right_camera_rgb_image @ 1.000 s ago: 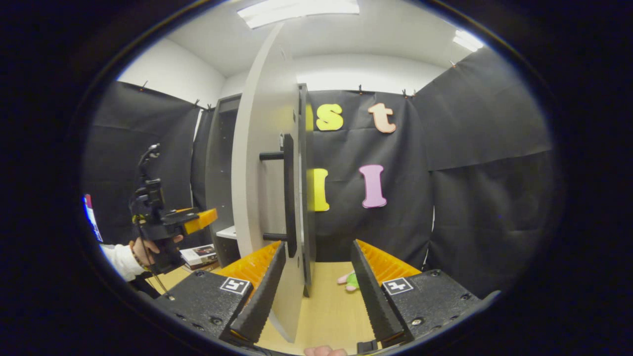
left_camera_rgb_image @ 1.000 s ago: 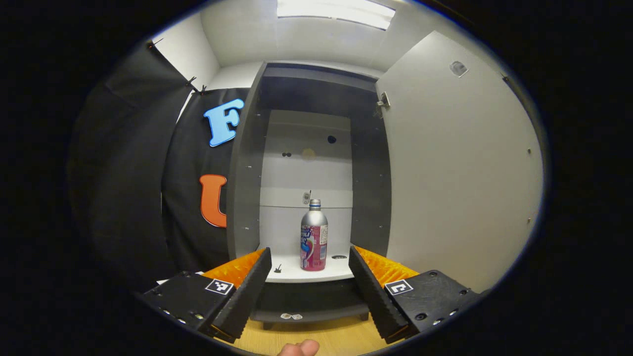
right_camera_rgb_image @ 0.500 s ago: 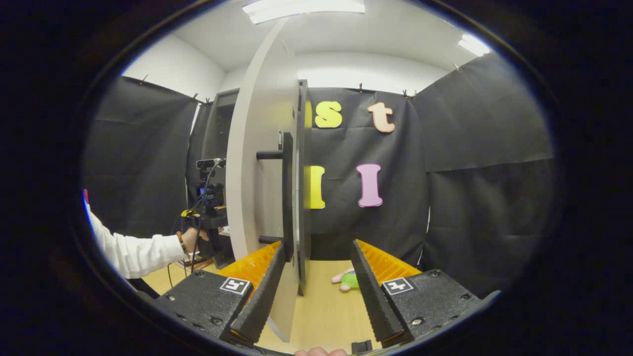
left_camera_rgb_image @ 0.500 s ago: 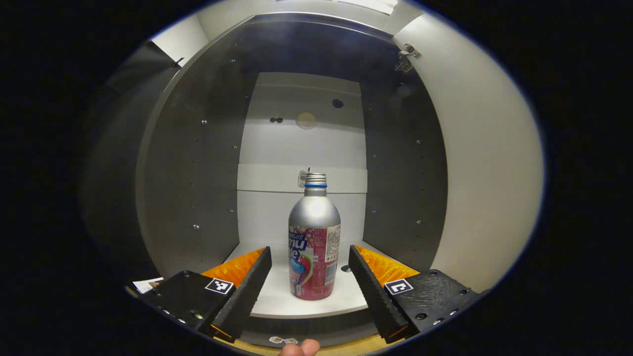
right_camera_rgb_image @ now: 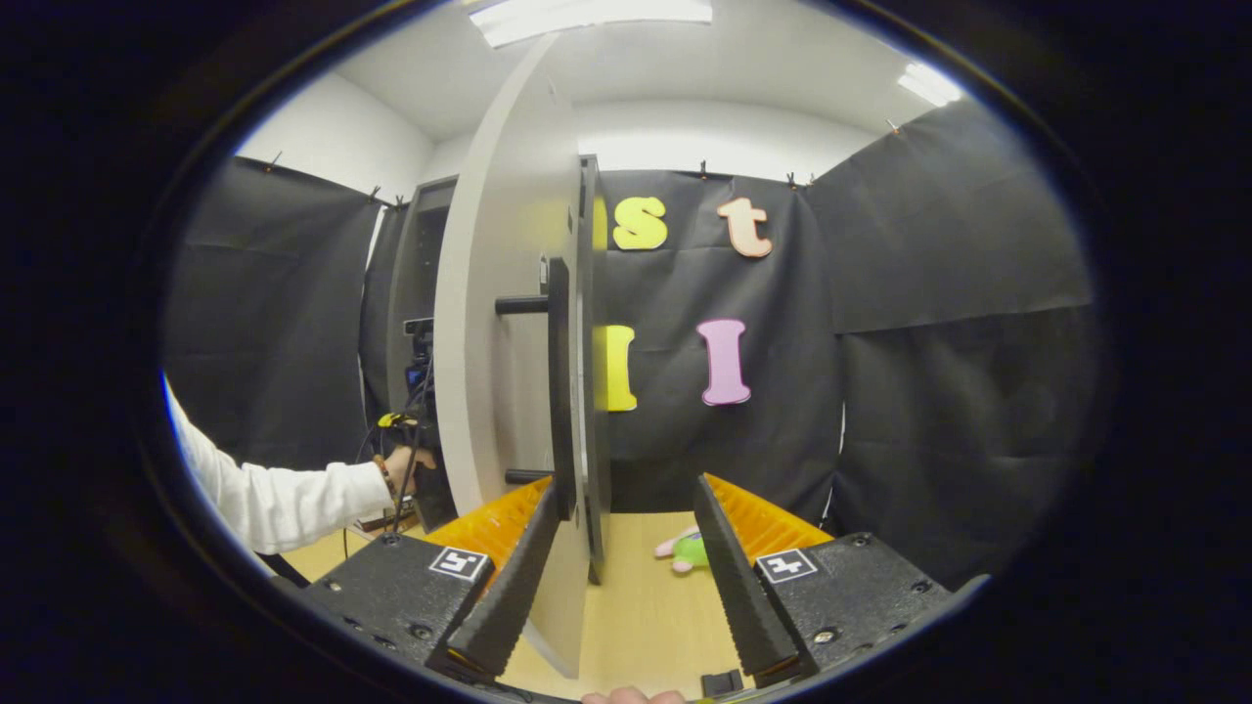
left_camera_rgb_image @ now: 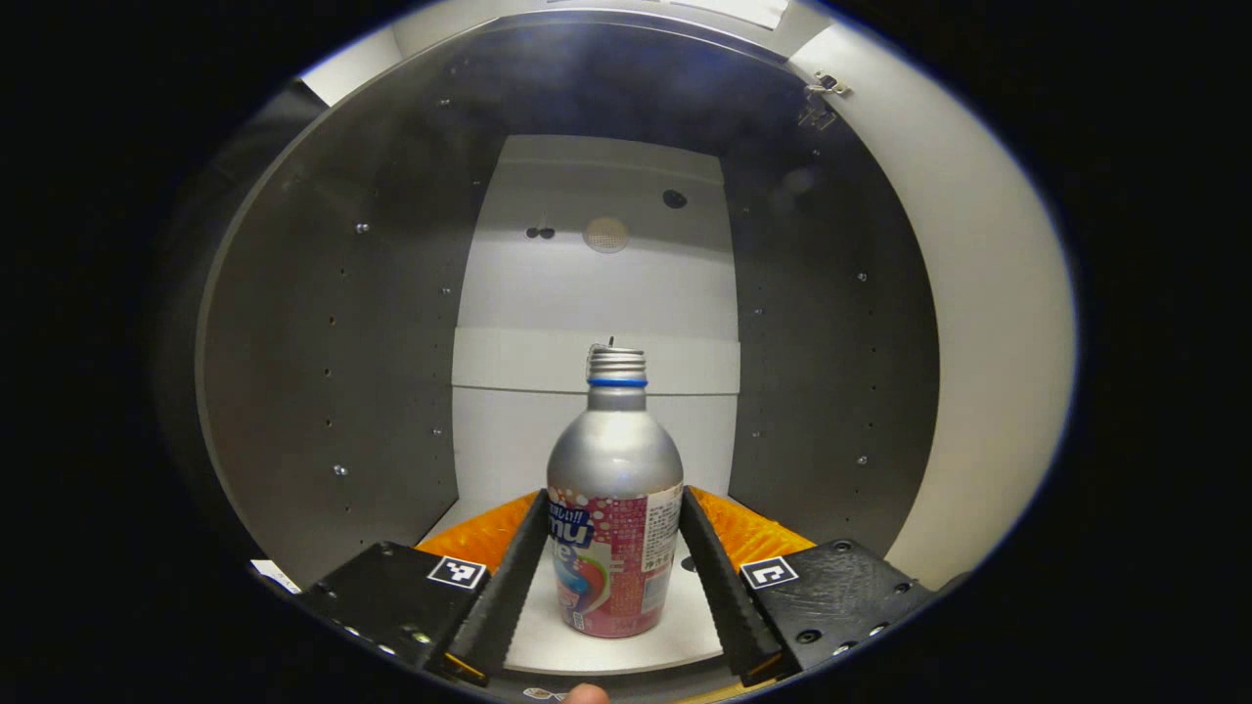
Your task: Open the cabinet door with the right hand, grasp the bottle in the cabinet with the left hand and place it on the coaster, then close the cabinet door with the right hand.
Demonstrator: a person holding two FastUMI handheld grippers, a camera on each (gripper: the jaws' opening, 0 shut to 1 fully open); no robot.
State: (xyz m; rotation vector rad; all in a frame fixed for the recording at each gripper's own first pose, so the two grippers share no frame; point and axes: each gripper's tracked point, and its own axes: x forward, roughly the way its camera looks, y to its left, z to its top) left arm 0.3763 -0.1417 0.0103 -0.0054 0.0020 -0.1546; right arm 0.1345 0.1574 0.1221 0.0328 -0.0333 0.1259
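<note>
The left gripper stood parted around the silver aluminium bottle with a pink label on the grey cabinet's white shelf, positioned to clamp, while the right gripper, jaws apart, straddled the swung-out white cabinet door.

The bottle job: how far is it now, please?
Done: the cabinet door stands open. In hand: the left gripper brackets the bottle on the shelf, fingers beside it; contact is unclear. The right gripper is open by the door's edge. Left: lifting, placing on the coaster, closing.
</note>
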